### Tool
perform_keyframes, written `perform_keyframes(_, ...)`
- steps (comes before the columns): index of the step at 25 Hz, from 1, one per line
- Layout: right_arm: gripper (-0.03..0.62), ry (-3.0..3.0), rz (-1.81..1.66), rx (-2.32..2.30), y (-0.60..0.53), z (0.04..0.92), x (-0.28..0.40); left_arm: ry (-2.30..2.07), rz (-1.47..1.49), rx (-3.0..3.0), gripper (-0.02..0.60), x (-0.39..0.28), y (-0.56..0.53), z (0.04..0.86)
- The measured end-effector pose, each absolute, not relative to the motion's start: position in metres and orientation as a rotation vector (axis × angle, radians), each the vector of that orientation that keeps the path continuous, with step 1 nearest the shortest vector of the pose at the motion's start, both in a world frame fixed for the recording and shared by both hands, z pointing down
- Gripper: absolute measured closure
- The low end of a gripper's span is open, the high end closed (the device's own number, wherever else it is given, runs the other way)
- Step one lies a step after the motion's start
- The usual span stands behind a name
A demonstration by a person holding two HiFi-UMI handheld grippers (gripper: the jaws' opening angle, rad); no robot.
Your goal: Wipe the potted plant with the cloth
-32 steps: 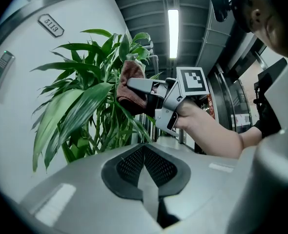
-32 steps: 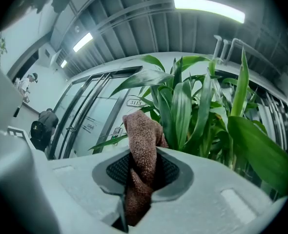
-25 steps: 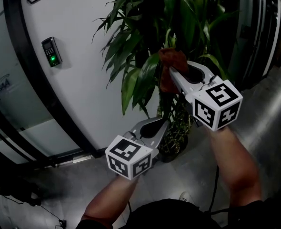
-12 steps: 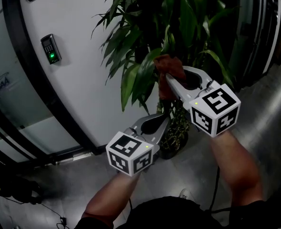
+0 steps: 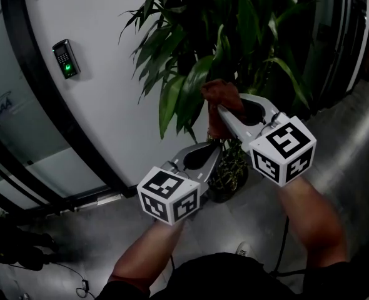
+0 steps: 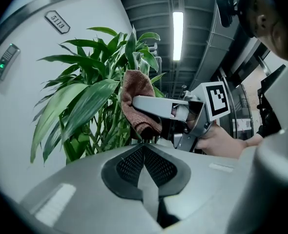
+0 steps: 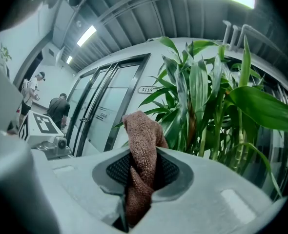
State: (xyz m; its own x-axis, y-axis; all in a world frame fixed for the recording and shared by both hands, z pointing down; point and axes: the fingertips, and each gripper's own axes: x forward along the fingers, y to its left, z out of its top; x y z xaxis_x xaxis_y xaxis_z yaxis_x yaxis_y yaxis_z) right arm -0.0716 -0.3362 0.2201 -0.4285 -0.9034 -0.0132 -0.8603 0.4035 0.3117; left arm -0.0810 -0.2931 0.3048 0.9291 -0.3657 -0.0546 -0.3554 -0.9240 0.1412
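Potted plant [image 5: 234, 36]: tall, with long glossy green leaves drooping outward and thin cane-like stems going down into a dark pot [image 5: 225, 183] on the grey floor [image 5: 341, 142], close to a white door [image 5: 103, 105] with a keypad [image 5: 64, 58]. Cloth [image 5: 221, 95]: reddish-brown, coarse weave, bunched; it stands in a fold above the right claw [image 5: 217, 110], which is clamped on it. The cloth sits among the mid-height foliage, against a broad leaf [image 5: 187, 95]. Right forearm bare, reaching forward, claw held level. Left claw [image 5: 211, 150]: jaws together, nothing between them, held lower and nearer, aimed at the stems above the pot.
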Motion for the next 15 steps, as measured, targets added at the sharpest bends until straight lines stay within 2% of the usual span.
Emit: perform_keyframes(15,0.523,-2.535,-0.325,1.542,-0.322,0.249,-0.079,-0.561,-0.123,2.946,0.565,-0.081,-0.294,0.310)
